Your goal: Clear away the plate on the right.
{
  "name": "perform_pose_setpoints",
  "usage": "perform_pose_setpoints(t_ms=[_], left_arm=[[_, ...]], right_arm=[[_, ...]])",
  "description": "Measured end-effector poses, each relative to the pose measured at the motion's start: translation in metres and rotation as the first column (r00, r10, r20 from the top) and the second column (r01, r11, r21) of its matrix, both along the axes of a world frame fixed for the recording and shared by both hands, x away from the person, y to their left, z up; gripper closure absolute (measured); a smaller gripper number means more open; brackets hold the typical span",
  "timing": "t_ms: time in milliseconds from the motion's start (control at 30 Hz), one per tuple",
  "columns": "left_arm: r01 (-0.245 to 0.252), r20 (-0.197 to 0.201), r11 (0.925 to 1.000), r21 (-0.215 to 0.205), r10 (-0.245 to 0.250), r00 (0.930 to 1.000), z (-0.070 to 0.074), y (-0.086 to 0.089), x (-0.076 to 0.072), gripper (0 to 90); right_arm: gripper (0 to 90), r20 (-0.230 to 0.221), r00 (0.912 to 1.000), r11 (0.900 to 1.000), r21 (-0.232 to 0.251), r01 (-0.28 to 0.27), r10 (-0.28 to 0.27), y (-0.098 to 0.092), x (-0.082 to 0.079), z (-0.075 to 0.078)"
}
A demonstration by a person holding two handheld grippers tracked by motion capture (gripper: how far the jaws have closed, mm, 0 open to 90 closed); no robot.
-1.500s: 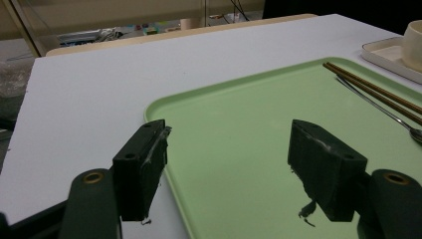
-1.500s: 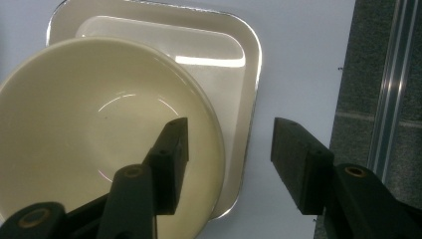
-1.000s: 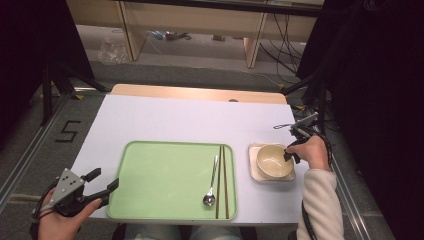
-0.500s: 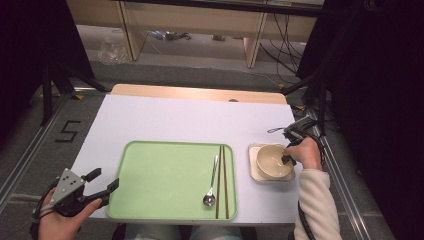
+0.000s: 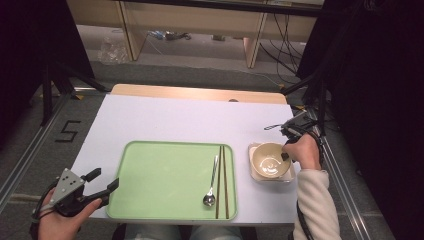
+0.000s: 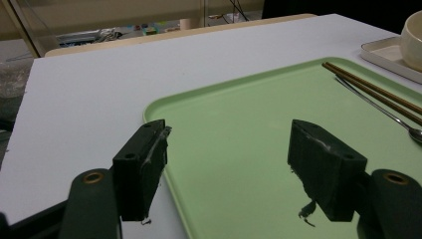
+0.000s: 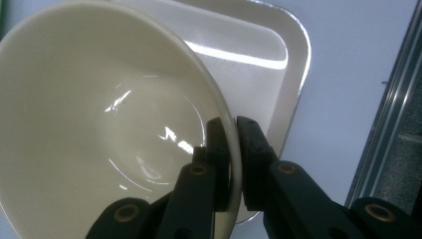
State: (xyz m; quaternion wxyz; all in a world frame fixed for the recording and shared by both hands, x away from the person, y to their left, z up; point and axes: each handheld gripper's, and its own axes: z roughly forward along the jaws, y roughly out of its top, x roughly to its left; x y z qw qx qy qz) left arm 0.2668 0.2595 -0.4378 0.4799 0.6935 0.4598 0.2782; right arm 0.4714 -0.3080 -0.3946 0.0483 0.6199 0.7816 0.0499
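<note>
High view: a cream bowl [image 5: 270,161], glossy and empty, is seen on a small white square tray [image 5: 253,172] just right of the green tray [image 5: 165,180]. Its right rim is gripped by the right gripper [image 5: 286,156].

Left gripper view: the left gripper [image 6: 226,162] is held with jaws spread wide, nothing between them, over the green tray's near corner.

Right gripper view: the jaws have just been closing and are pinched on the bowl's thin rim, one inside, one outside; the bowl appears tilted.
</note>
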Motion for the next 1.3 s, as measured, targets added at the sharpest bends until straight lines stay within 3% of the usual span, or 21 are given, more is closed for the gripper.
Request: perform_pose_setpoints(t_ms=[67,133,167,233,367,467,500,533,600,733,767,800,867,900,933,1033,1100,1133,1167,1300], left_arm=[[-0.001,0.0,1.0,-0.001,0.001,1.0,0.0,0.0,0.0,31.5],[-0.002,0.0,1.0,0.0,0.002,1.0,0.0,0.0,0.0,31.5],[-0.002,-0.001,1.0,0.0,0.002,1.0,0.0,0.0,0.0,31.5],[0.0,0.0,1.0,0.001,0.0,1.0,0.0,0.0,0.0,31.5],[-0.004,-0.001,1.0,0.0,0.004,1.0,0.0,0.0,0.0,31.5],[-0.002,-0.001,1.0,0.001,0.002,1.0,0.0,0.0,0.0,31.5],[-0.002,-0.001,1.0,0.001,0.002,1.0,0.0,0.0,0.0,31.5],[-0.002,-0.001,1.0,0.001,0.002,1.0,0.0,0.0,0.0,31.5],[-0.002,-0.001,1.0,0.001,0.002,1.0,0.0,0.0,0.0,31.5],[-0.003,0.0,1.0,-0.001,0.003,1.0,0.0,0.0,0.0,31.5],[-0.004,0.001,1.0,-0.001,0.004,1.0,0.0,0.0,0.0,31.5],[-0.004,0.001,1.0,-0.001,0.004,1.0,0.0,0.0,0.0,31.5],[-0.004,0.001,1.0,-0.001,0.004,1.0,0.0,0.0,0.0,31.5],[-0.004,-0.002,1.0,-0.001,0.004,1.0,0.0,0.0,0.0,31.5],[-0.001,0.0,1.0,-0.001,0.001,1.0,0.0,0.0,0.0,31.5],[-0.004,0.0,1.0,0.0,0.004,1.0,0.0,0.0,0.0,31.5],[-0.004,-0.002,1.0,-0.001,0.004,1.0,0.0,0.0,0.0,31.5],[-0.002,0.001,1.0,-0.003,0.002,1.0,-0.001,0.0,0.0,31.5],[-0.002,0.001,1.0,-0.003,0.002,1.0,-0.001,0.0,0.0,31.5],[-0.002,0.002,1.0,-0.005,0.002,1.0,-0.001,0.0,0.0,31.5]], right_arm=[[85.6,0.027,0.9995,1.0,0.007,0.015,-0.015,0.002,-0.001,0.007],[85.6,0.066,0.9975,0.999,0.024,-0.025,0.023,0.002,-0.002,0.014],[85.6,0.067,0.9977,0.999,0.038,0.002,-0.005,0.006,-0.004,0.019],[85.6,0.116,0.9932,0.997,0.07,-0.018,0.01,0.011,-0.005,0.025],[85.6,0.14,0.9897,0.992,0.115,-0.044,0.027,0.027,-0.003,0.029],[85.6,0.124,0.9922,0.984,0.178,-0.03,0.008,0.044,-0.003,0.031],[85.6,0.153,0.9869,0.979,0.186,-0.079,0.05,0.047,-0.001,0.03],[85.6,0.131,0.9905,0.975,0.209,-0.07,0.043,0.053,-0.001,0.031],[85.6,0.142,0.9865,0.961,0.252,-0.115,0.08,0.071,0.002,0.031],[85.6,0.165,0.9769,0.951,0.255,-0.175,0.136,0.086,0.004,0.031],[85.6,0.162,0.9767,0.949,0.259,-0.18,0.141,0.092,0.004,0.031],[85.6,0.13,0.9848,0.952,0.269,-0.147,0.115,0.098,0.002,0.034],[85.6,0.167,0.9727,0.942,0.269,-0.202,0.161,0.101,0.005,0.03],[85.6,0.162,0.9733,0.942,0.268,-0.202,0.162,0.103,0.005,0.03],[85.6,0.173,0.9684,0.937,0.269,-0.222,0.179,0.109,0.006,0.028],[85.6,0.164,0.9733,0.938,0.282,-0.202,0.161,0.117,0.005,0.028],[85.6,0.178,0.9665,0.928,0.292,-0.231,0.185,0.123,0.006,0.026],[85.6,0.163,0.9691,0.926,0.3,-0.227,0.185,0.129,0.006,0.025],[85.6,0.173,0.9633,0.918,0.308,-0.251,0.205,0.132,0.006,0.024],[85.5,0.154,0.9594,0.91,0.311,-0.274,0.236,0.151,0.006,0.016]])
